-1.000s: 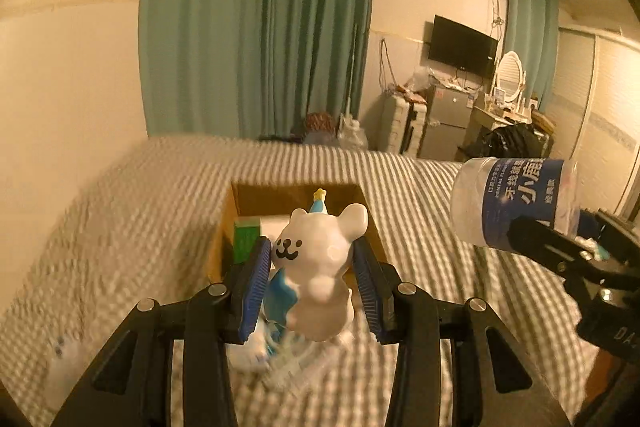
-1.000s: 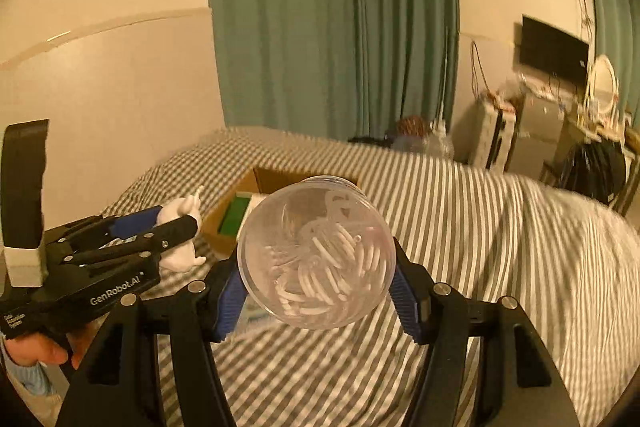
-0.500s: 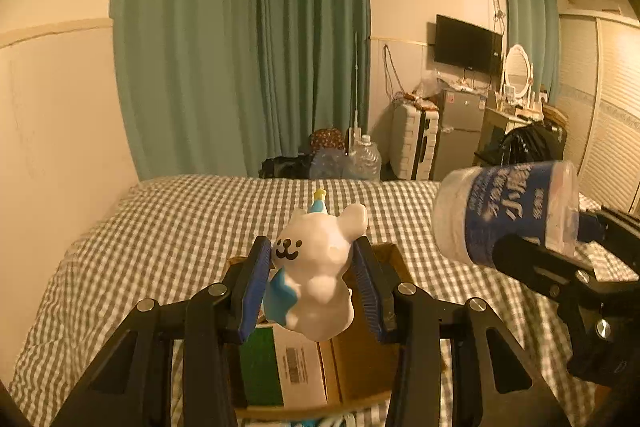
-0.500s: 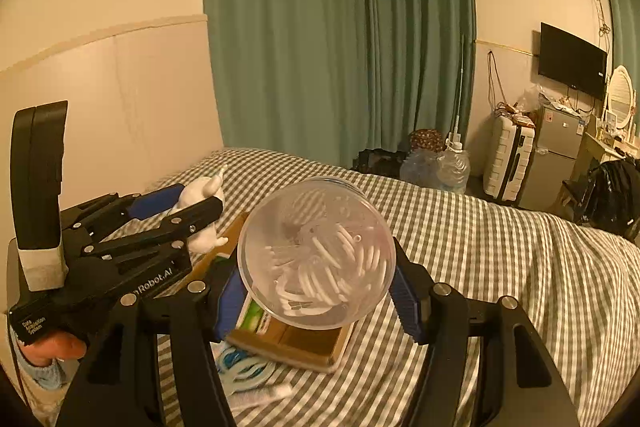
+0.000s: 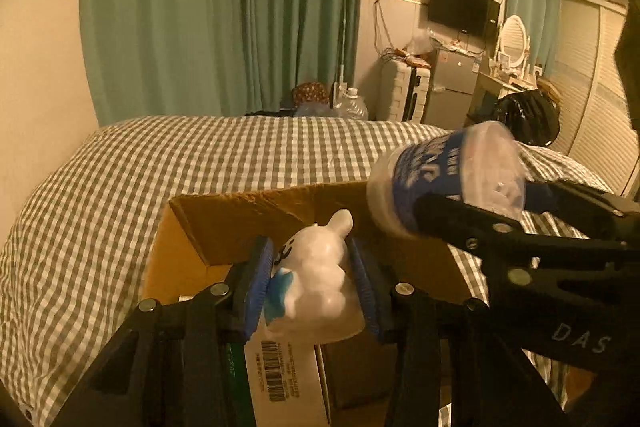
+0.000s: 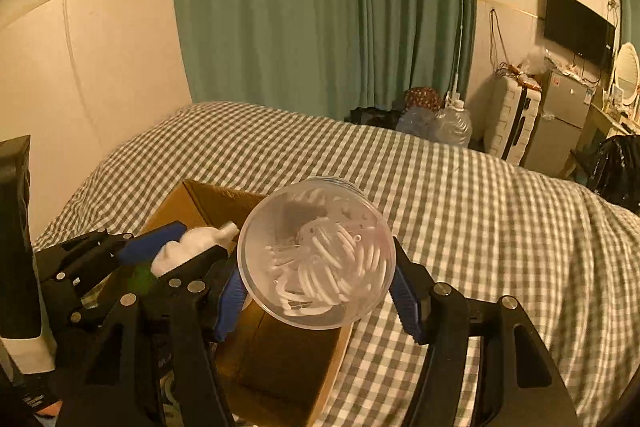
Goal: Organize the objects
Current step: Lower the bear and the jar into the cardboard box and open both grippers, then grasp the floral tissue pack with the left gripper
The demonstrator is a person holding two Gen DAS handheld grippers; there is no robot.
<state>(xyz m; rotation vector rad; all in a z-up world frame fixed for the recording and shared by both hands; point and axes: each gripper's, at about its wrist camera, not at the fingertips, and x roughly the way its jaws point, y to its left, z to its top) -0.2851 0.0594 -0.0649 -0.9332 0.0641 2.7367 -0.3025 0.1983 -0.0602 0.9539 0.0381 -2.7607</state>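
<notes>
Carrying two items over one carton, left to right across the bed.

Left claw: gripping the white bear figurine (image 5: 316,279) between the blue pads of the left gripper (image 5: 314,291), narrow and pressed on both flanks, seemingly to keep the rounded body from slipping.

Figurine: hanging just above the open cardboard box (image 5: 240,211), glossy white, one ear raised, small dark face turned leftward, blue patch at the chest.

Box: sitting on the checked bedspread (image 5: 120,187), flaps up, already holding a white carton with a barcode (image 5: 280,375) and a green-edged pack beside it; likely serving as the collecting point.

Right claw: clamping the clear plastic jar (image 6: 316,259) in the right gripper (image 6: 318,283), jaws set wide around its girth, jar lying on its side with its round end facing the camera.

Jar: hovering over the box's right-hand rim, blue label wrapping its wall, white curved picks heaped inside.
</notes>
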